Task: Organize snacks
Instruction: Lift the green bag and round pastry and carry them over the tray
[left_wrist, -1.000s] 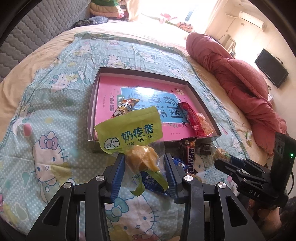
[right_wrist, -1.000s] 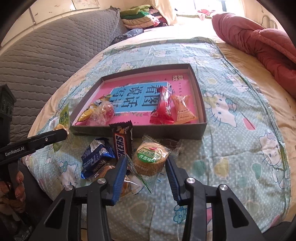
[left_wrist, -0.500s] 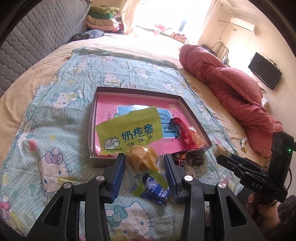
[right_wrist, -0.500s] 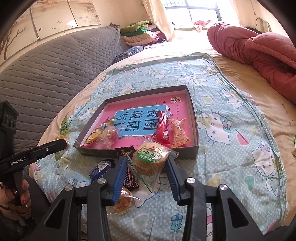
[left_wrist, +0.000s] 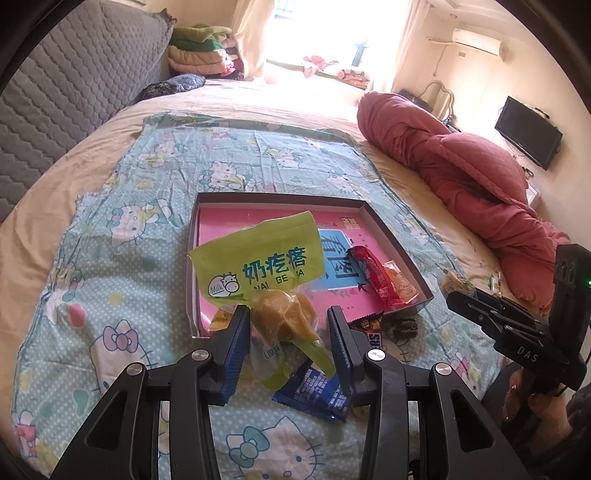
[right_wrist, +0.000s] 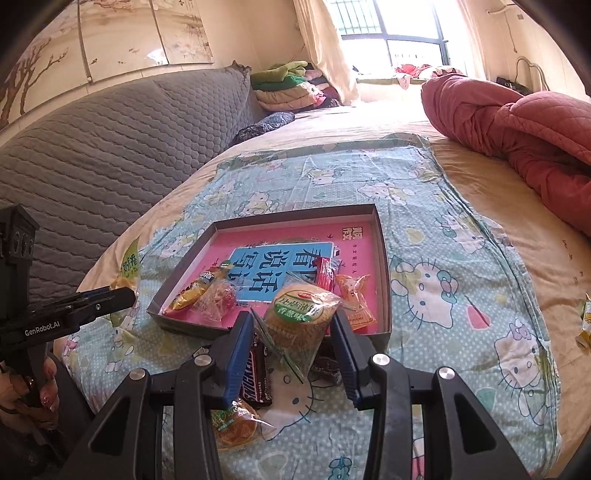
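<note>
My left gripper (left_wrist: 286, 325) is shut on a green-topped milk snack bag (left_wrist: 266, 266) with yellow pieces, held above the near edge of the grey box lid (left_wrist: 402, 258) with its pink inside. My right gripper (right_wrist: 293, 334) is shut on a round biscuit pack (right_wrist: 301, 317) with a green label, held above the same box lid (right_wrist: 384, 266). In the box lie a red bar (left_wrist: 373, 277), an orange packet (right_wrist: 354, 299) and wrapped candies (right_wrist: 207, 291). A Snickers bar (right_wrist: 256, 373) and a blue packet (left_wrist: 314, 391) lie on the sheet in front of the box.
The box sits on a Hello Kitty sheet (left_wrist: 110, 258) on a bed. A red quilt (left_wrist: 461, 166) lies at the right, a grey headboard (right_wrist: 110, 140) at the left. An orange snack (right_wrist: 232, 424) lies below my right gripper. Loose packets (right_wrist: 585, 325) lie far right.
Both grippers have lifted with their snacks and pulled back, so the box and the bed look smaller and farther away. The snacks on the sheet have not moved.
</note>
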